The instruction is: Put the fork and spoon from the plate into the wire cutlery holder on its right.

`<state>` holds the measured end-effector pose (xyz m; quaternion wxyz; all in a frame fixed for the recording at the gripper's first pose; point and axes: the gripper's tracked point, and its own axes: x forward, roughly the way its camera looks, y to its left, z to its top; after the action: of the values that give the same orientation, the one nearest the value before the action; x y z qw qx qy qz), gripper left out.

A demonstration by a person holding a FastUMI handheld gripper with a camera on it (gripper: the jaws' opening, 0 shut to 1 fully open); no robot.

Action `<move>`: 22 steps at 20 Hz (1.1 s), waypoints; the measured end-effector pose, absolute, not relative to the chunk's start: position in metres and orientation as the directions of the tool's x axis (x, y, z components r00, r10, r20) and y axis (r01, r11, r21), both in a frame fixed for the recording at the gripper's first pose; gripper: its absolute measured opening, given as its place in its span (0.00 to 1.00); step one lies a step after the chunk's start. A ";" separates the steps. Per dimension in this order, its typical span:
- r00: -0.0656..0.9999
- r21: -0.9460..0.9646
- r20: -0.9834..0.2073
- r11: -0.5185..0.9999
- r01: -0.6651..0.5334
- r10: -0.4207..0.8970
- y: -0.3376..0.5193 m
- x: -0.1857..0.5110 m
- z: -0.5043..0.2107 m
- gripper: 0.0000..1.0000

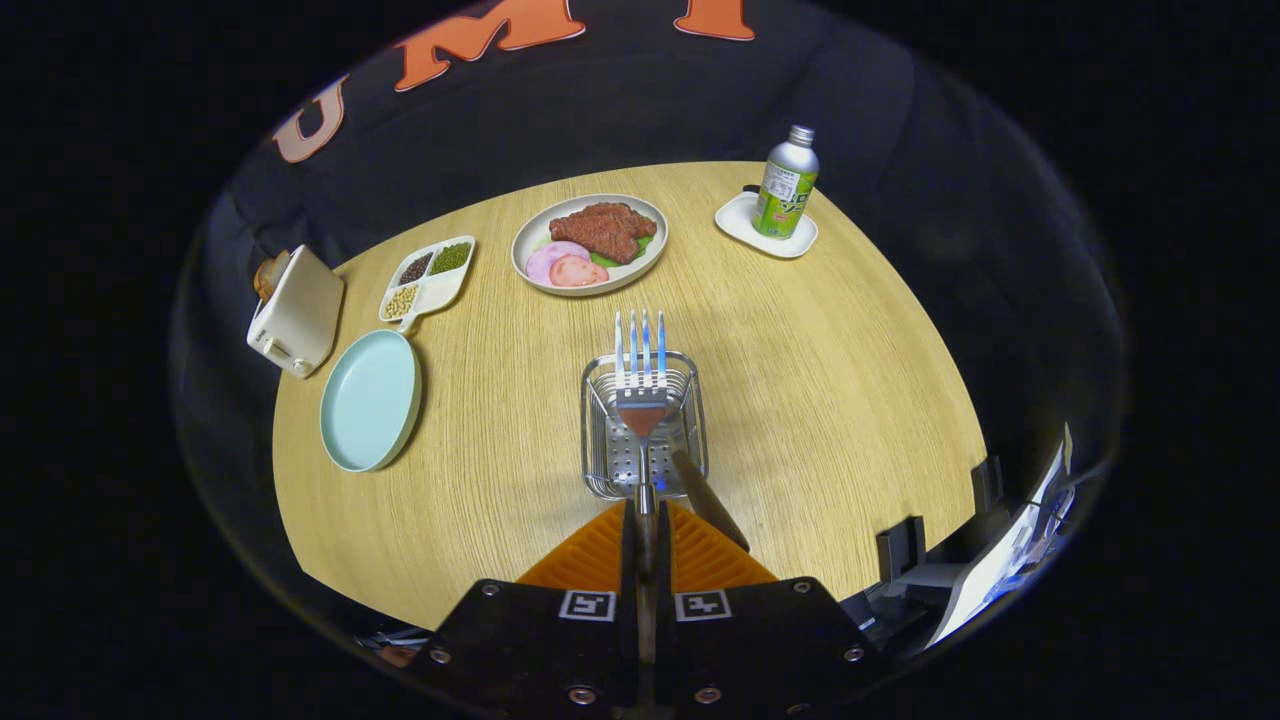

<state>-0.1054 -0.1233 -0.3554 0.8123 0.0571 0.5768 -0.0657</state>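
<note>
Wood counter (820, 400) carrying toaster (296, 311), blue plate (369, 400), divided tray (428, 279), food plate (590, 244), coaster (765, 226), wire holder (644, 425).

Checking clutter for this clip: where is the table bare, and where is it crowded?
Bare: right of the holder, below the bottle; also between holder and blue plate. Crowded: far edge, toaster to bottle. Gripper shut on fork.

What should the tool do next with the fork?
Probably lower a little and then open. The tool is shut on the fork, which hangs right over the wire cutlery holder, its tines pointing away past the far rim. A brown handle already leans in the holder, so the light blue plate is bare.
</note>
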 end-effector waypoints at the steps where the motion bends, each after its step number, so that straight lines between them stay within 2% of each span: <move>1: 0.331 0.015 -0.943 0.986 0.167 -0.042 -0.123 -0.104 -0.356 0.09; 6: 0.399 0.045 -0.917 0.986 0.161 -0.023 -0.121 -0.085 -0.340 0.10; 10: 0.560 0.016 -0.827 0.995 0.101 -0.044 -0.128 -0.055 -0.307 0.14; 11: 0.606 0.016 -0.794 0.996 0.092 -0.044 -0.128 -0.046 -0.296 0.19; 15: 0.769 0.053 -0.639 0.995 0.083 -0.030 -0.125 -0.019 -0.241 0.47; 18: 0.877 0.073 -0.480 0.995 0.074 -0.029 -0.124 -0.001 -0.187 0.53; 21: 0.950 0.094 -0.309 0.993 0.067 -0.035 -0.124 0.010 -0.127 0.73; 22: 0.965 0.087 -0.261 0.994 0.066 -0.041 -0.125 0.012 -0.112 0.77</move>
<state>0.0121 -0.1251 -0.1117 0.9900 0.0477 0.1303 -0.0269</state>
